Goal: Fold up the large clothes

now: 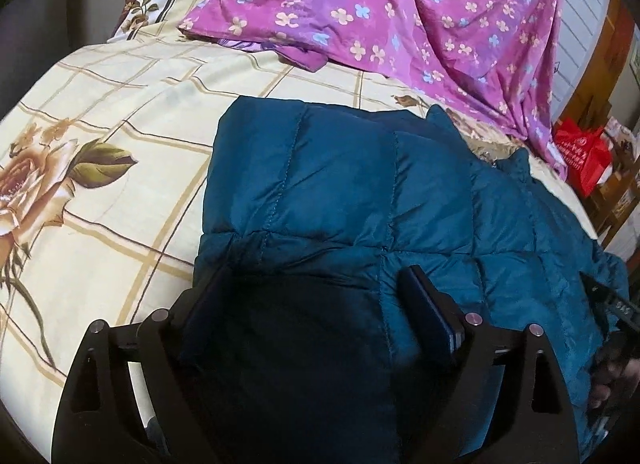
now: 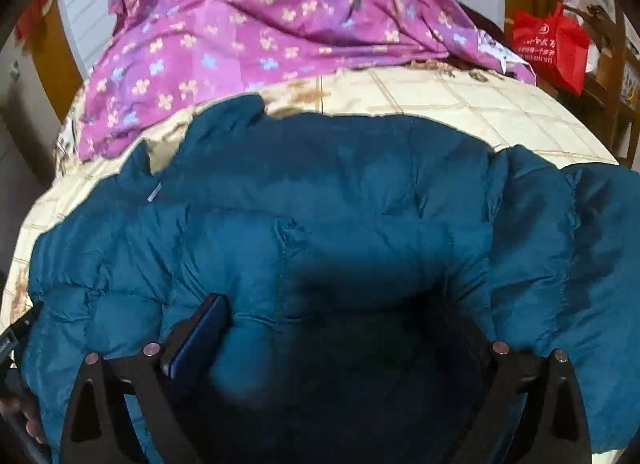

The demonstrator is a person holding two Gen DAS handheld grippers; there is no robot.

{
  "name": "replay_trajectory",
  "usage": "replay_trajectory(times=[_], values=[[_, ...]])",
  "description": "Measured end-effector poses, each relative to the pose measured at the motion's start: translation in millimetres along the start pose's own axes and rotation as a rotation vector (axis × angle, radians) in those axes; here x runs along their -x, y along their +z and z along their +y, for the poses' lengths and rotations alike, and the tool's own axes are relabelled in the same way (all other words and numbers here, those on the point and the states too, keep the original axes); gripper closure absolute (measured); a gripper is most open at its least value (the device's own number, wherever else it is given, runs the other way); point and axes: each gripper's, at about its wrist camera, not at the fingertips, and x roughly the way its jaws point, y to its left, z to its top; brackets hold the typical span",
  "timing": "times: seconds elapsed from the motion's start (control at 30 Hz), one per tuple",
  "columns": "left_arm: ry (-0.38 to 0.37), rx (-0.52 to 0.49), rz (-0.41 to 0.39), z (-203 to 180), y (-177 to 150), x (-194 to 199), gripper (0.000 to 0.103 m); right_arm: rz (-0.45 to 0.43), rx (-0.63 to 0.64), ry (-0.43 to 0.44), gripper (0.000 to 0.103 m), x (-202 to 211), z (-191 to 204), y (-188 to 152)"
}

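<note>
Teal quilted down jacket (image 1: 340,192) spread across the cream floral bedsheet (image 1: 120,168), puffy panels and stitched seams catching the light. Left gripper (image 1: 316,296) low over the near edge of the jacket, fingers spread wide, right finger (image 1: 428,304) lying on the fabric, left one half sunk in shadow against the padding; nothing pinched between them, jaws parted with jacket bulging up in the gap. Over in the right wrist view, same jacket (image 2: 320,204) filling the frame, collar end bunched toward the far left, a small pale label visible near that edge. Right gripper (image 2: 340,324) likewise splayed wide, left finger (image 2: 200,336) pressed alongside a puffed section, opposite finger lost in dark shadow, so contact on that side hard to judge; no clamp on cloth evident, fingers apart. Beyond the jacket, purple flowered bedding (image 1: 400,16) heaped toward the head of the bed, touching the sheet, lying just beyond the jacket's far edge. Red bag (image 2: 556,44) off the bed's far right side among cluttered wooden furniture. Other gripper's edge and a bit of hand peeking in at the right margin of the left view.
</note>
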Motion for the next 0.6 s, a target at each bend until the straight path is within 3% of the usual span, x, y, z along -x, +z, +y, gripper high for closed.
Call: replay_trajectory(times=[0.07, 0.13, 0.2, 0.27, 0.33, 0.37, 0.4, 0.5, 0.6], values=[[0.017, -0.013, 0.001, -2.9, -0.2, 0.0, 0.015, 0.017, 0.008, -0.027, 0.006, 6.4, 1.4, 0.4], [0.046, -0.025, -0.003, -5.6, 2.0, 9.4, 0.015, -0.038, 0.016, -0.045, 0.006, 30.1, 4.6, -0.8], [0.027, -0.004, -0.045, -3.1, 0.7, 26.9, 0.015, -0.096, 0.029, -0.008, 0.006, 51.6, 8.5, -7.8], [0.036, 0.005, -0.094, -3.3, -7.0, 40.2, 0.015, -0.085, 0.069, 0.006, 0.004, 53.9, 19.6, -20.7], [0.093, -0.036, -0.012, -7.8, -11.8, 26.0, 0.015, 0.027, 0.101, -0.059, 0.004, 32.8, 24.0, -32.5], [0.11, -0.051, 0.065, -8.4, -14.6, 14.2, 0.015, 0.056, 0.092, -0.068, 0.004, 28.1, 21.8, -36.8], [0.108, -0.038, 0.082, -6.0, -13.8, 14.8, 0.015, 0.048, 0.071, -0.061, 0.004, 32.6, 18.8, -38.1], [0.113, 0.029, 0.024, 1.7, -5.8, 44.4, 0.015, -0.013, -0.012, -0.032, 0.004, 70.1, -0.6, -30.2], [0.085, 0.029, -0.004, 2.5, -8.3, 73.7, 0.015, -0.123, -0.062, -0.091, 0.004, 124.1, -38.7, -28.0]])
